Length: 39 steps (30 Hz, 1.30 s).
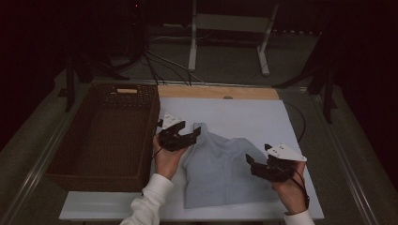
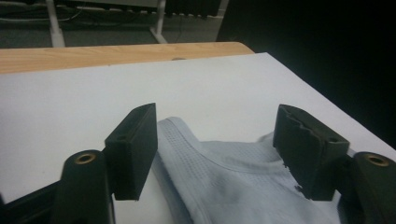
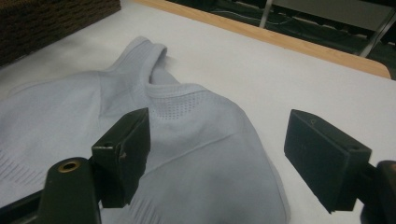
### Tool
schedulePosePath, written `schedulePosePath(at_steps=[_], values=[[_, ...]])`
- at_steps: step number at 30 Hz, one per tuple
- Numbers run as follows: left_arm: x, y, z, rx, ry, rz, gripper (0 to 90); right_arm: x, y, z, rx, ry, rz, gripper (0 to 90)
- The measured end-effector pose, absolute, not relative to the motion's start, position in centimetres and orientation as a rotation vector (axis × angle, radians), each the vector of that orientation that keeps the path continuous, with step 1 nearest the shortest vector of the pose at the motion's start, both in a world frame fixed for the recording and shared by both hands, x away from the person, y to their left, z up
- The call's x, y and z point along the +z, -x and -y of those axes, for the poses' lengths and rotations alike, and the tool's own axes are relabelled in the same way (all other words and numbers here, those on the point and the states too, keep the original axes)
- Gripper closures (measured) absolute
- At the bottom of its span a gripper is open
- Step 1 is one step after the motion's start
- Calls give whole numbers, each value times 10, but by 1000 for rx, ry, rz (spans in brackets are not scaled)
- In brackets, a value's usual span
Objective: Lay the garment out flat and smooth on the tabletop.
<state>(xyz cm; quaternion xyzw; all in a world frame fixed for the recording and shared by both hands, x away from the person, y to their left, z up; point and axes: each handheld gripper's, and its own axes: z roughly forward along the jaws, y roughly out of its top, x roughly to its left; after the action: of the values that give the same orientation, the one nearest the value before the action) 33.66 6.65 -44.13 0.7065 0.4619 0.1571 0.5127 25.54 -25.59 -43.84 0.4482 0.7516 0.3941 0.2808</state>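
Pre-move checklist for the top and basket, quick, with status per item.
1. Left gripper open, nothing pinched: ok.
2. Right gripper open, nothing pinched: ok.
3. Light blue top lies flat on the white board, inside its edges: ok.
4. Top's strap lies between the left jaws: ok.
5. Wicker basket stands left of the top, inside free: ok.
6. Cable of the right gripper off the cloth: cannot tell.

Between matt black plastic jaws of the left gripper [image 2: 217,154] lies a pale blue knit top [image 2: 224,182], its cloth soft and finely perforated; beyond them, a smooth white table cover [image 2: 70,107], bare wood edge [image 2: 93,55].
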Motion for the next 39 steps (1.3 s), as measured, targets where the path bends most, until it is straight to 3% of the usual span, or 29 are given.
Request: schedulePosePath(at_steps=[7,12,26,39], values=[[-438,-323,-63,375,-1708,-1090,219,-439,-255,262,1062,-1215,-2008,205],[-438,-310,-59,376,-1716,-1055,207,-440,-254,268,1065,-1229,-1997,188],[-453,-277,-60,388,-1759,-1018,257,-446,-248,285,1062,-1269,-1974,184],[-474,-260,-63,372,-1825,-1030,393,-451,-245,293,1062,-1287,-1968,187]])
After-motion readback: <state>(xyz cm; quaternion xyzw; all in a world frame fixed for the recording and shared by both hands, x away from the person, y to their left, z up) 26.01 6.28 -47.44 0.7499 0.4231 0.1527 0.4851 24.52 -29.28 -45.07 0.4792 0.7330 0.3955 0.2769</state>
